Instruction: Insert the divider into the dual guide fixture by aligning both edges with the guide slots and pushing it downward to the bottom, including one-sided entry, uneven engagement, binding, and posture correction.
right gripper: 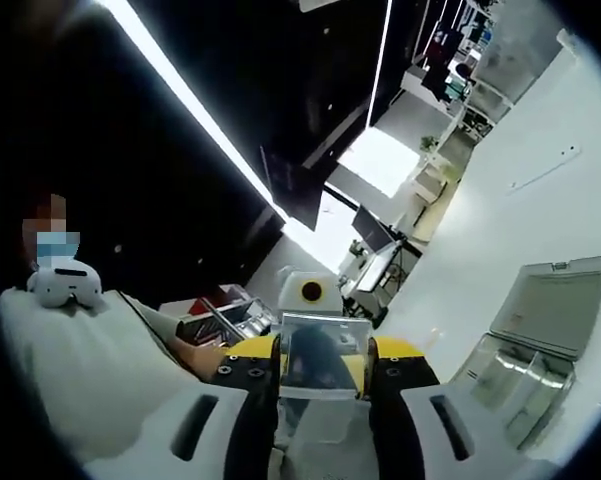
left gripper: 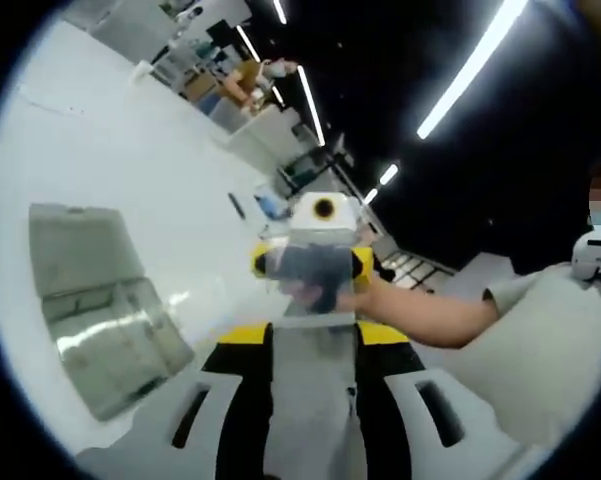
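Gripping clear divider (right gripper: 318, 355), both claws, fixture (left gripper: 105, 320) apart

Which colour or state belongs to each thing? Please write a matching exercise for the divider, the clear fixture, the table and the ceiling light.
Column 1
1. divider
2. clear fixture
3. table
4. ceiling light

Column 2
A. white, flat surface
B. long bright strip overhead
C. lying on the table with its lid open
D. held up between the jaws, off the table

Pairs: 1-D, 2-C, 3-A, 4-B
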